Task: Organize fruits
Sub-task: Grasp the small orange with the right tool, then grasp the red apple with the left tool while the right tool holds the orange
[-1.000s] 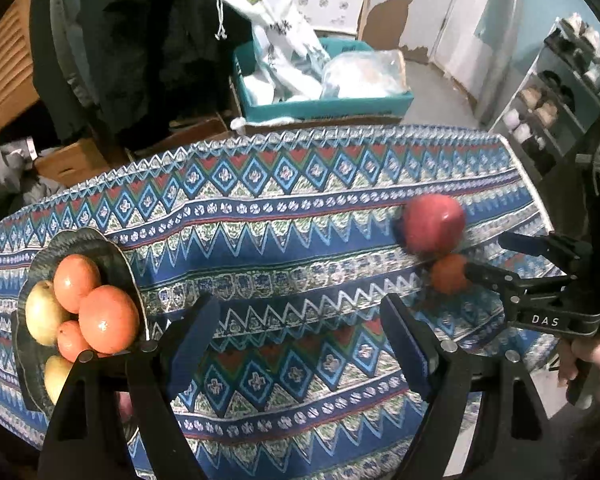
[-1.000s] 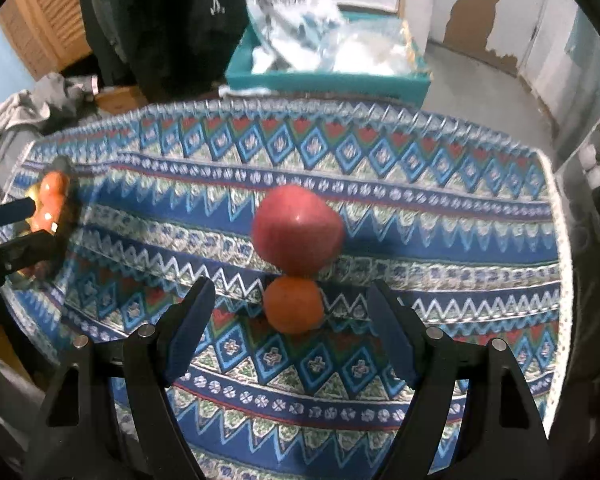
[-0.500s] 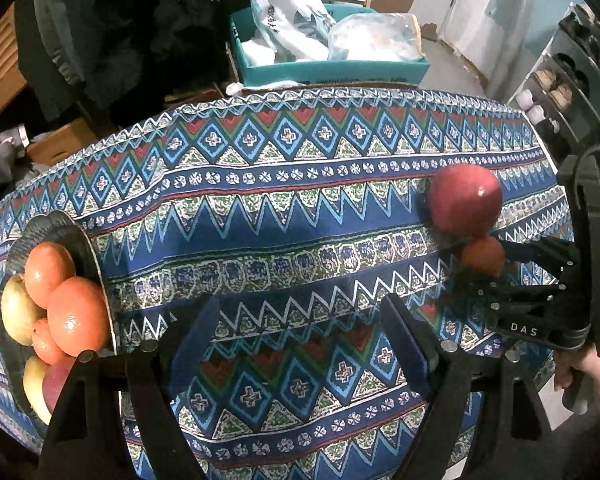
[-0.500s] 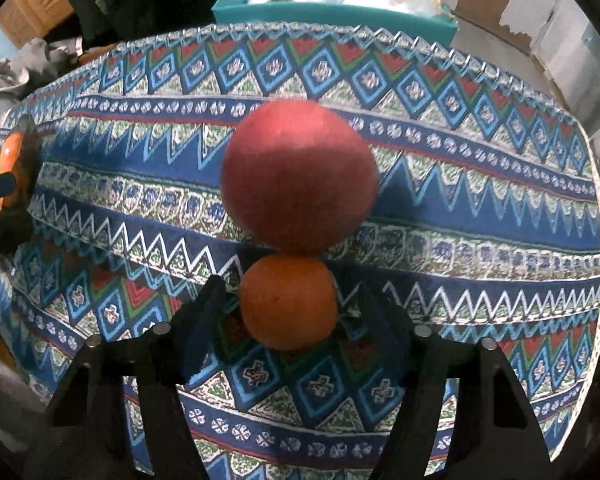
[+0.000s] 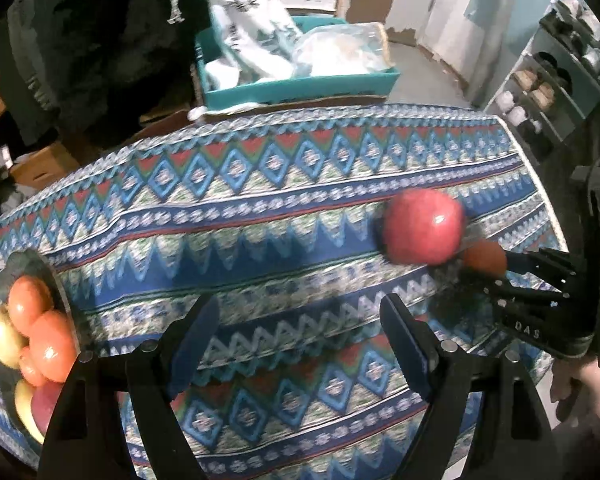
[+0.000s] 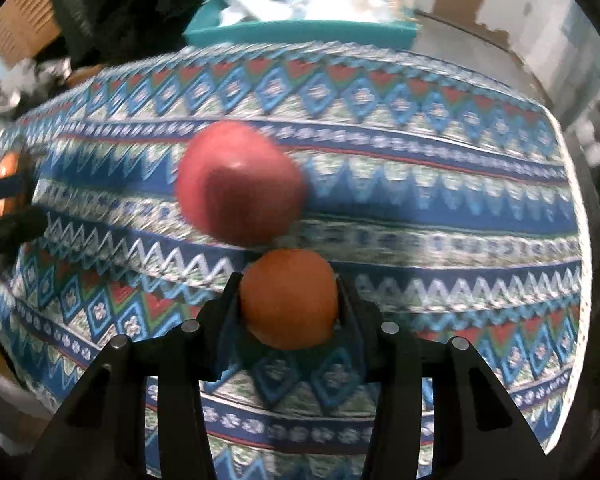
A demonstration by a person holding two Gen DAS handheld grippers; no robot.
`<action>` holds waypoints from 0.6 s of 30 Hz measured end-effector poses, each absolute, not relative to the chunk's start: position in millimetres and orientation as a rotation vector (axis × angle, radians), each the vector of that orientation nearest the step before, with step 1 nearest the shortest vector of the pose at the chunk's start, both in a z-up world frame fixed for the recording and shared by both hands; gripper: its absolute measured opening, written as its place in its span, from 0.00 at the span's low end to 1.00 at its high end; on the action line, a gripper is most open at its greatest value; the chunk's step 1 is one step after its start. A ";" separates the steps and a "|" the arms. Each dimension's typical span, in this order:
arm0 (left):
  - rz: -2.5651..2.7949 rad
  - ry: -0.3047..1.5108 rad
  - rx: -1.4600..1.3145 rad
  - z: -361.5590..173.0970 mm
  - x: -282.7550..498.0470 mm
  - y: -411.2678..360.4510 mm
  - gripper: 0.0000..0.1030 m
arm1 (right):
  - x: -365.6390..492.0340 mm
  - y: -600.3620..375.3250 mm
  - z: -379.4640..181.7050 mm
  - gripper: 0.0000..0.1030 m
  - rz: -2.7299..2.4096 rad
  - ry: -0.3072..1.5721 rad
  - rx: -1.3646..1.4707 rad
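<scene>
The right gripper [image 6: 289,300] is clamped on a small orange [image 6: 288,298], its 2 black fingers [image 6: 226,304] pressing the fruit's left and right sides just above the patterned tablecloth [image 6: 440,208]. A red apple [image 6: 238,184] sits on the tablecloth directly beyond the small orange, so near it that the 2 fruits look to touch, though blur makes that uncertain. In the left wrist view the same apple [image 5: 422,228] lies toward the right end of the tablecloth [image 5: 260,216], with the small orange [image 5: 485,258] just to its right, caught at the tips of the right gripper [image 5: 488,270], which reaches in from the right edge with a person's hand [image 5: 580,390] behind it. The left gripper [image 5: 298,336] stands wide with nothing between its 2 fingers [image 5: 194,340], hanging over the near middle of the tablecloth, well apart from the apple. At the tablecloth's left end a dark bowl [image 5: 62,292] holds a heap of fruit: 2 large oranges [image 5: 50,346] on top, with yellow-green fruit [image 5: 4,336] beside and beneath them and a reddish piece low in the pile. Beyond the far edge of the tablecloth stands a teal bin [image 5: 300,84] stuffed with plastic bags [image 5: 340,48], with dark clothing [image 5: 92,40] hanging to its left.
</scene>
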State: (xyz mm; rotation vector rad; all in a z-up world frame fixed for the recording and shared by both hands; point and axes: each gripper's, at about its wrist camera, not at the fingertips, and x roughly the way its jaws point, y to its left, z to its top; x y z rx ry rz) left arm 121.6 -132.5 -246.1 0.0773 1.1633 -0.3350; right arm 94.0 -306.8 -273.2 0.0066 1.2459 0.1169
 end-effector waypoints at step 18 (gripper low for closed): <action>-0.468 1.195 0.059 -252.9 142.7 -210.5 0.84 | 105.2 -379.6 -247.9 0.44 0.021 1.160 0.123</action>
